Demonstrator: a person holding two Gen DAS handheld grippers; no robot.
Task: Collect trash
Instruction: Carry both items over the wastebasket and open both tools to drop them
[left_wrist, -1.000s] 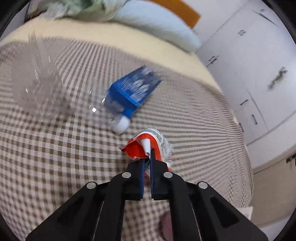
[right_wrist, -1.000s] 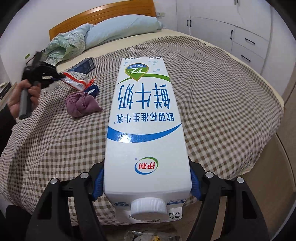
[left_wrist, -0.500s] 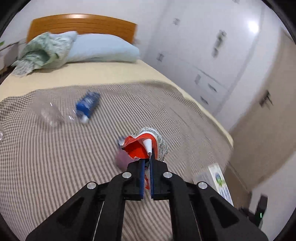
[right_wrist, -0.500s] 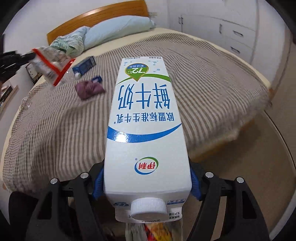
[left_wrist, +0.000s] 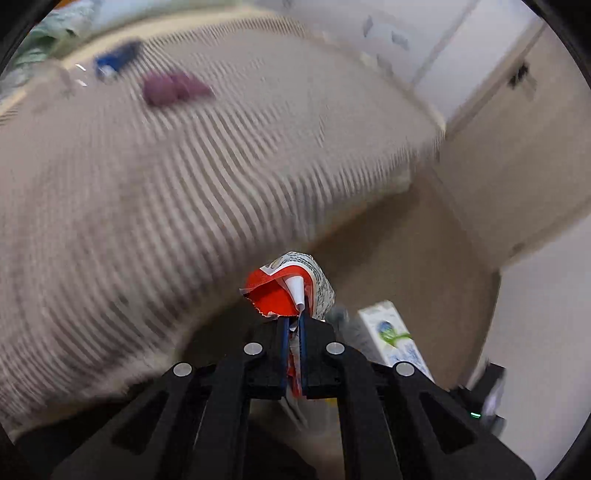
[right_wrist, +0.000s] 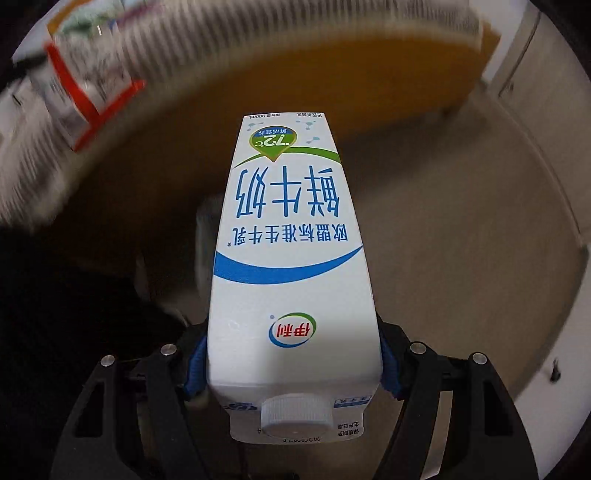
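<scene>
Between the pinched blue pads of the left gripper (left_wrist: 291, 328), a crumpled red-and-white snack wrapper (left_wrist: 286, 291) was clamped, jutting past the fingertips. Beyond it lay the blurred checked bedspread (left_wrist: 177, 192), carrying a purple cloth wad (left_wrist: 173, 88) and a blue-labelled bottle (left_wrist: 116, 61) far from the fingers. The right gripper (right_wrist: 291, 363) stood wide, its pads pressed on both sides of a white milk carton (right_wrist: 291, 266), cap nearest the camera, base pointing away over the floor (right_wrist: 461, 229).
</scene>
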